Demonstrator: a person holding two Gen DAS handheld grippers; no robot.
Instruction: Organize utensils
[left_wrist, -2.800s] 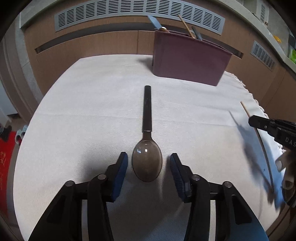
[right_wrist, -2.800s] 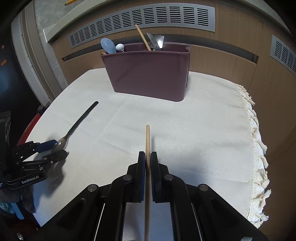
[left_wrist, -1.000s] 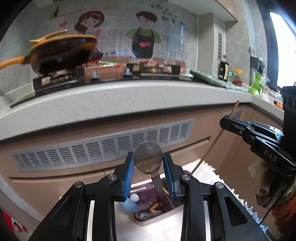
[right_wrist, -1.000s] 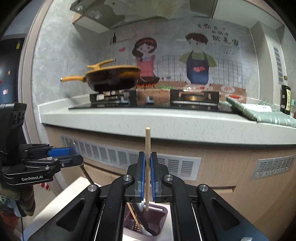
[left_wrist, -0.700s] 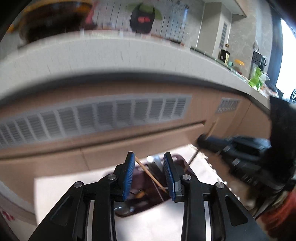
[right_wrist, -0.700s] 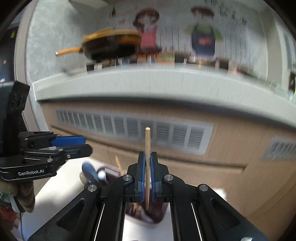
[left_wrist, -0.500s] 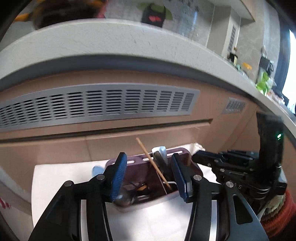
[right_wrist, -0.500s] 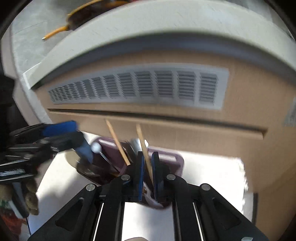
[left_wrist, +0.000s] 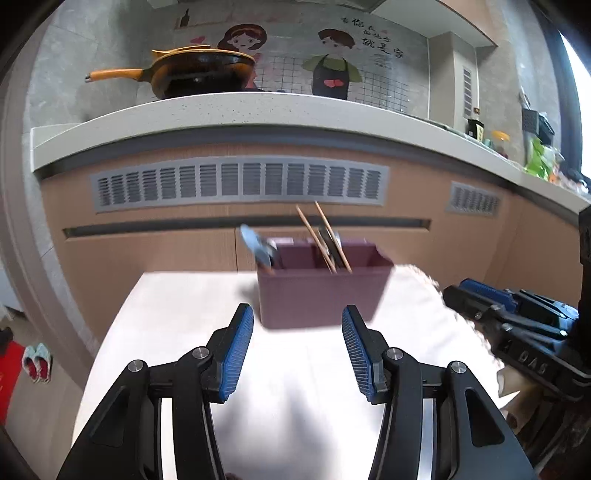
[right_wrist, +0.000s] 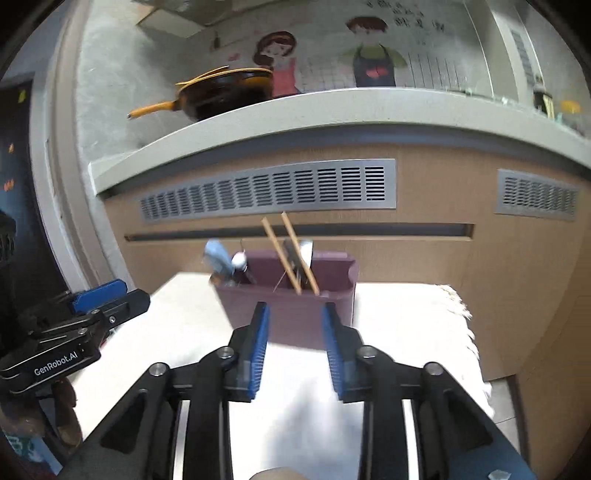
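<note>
A maroon utensil holder (left_wrist: 325, 291) (right_wrist: 291, 314) stands at the far side of the white cloth-covered table (left_wrist: 177, 325). Two wooden chopsticks (left_wrist: 321, 236) (right_wrist: 290, 254) lean out of it beside dark utensils, and a light blue spoon (left_wrist: 255, 247) (right_wrist: 218, 258) sticks out at its left end. My left gripper (left_wrist: 297, 350) hangs open and empty above the table, short of the holder. My right gripper (right_wrist: 295, 347) is empty too, its jaws still opening. Each gripper shows in the other's view: the right gripper (left_wrist: 517, 325) at the right edge, the left gripper (right_wrist: 74, 325) at the left edge.
Behind the table runs a wooden cabinet front with grey vents (left_wrist: 240, 184) under a pale counter (left_wrist: 258, 110). A yellow-handled pan (left_wrist: 192, 74) sits on the counter. The cloth's fringed edge (right_wrist: 461, 325) hangs at the right. Slippers (left_wrist: 35, 363) lie on the floor at left.
The spoon left my left gripper and the chopstick left my right gripper; both now stand in the holder. Both grippers opened and drew back and down from the holder.
</note>
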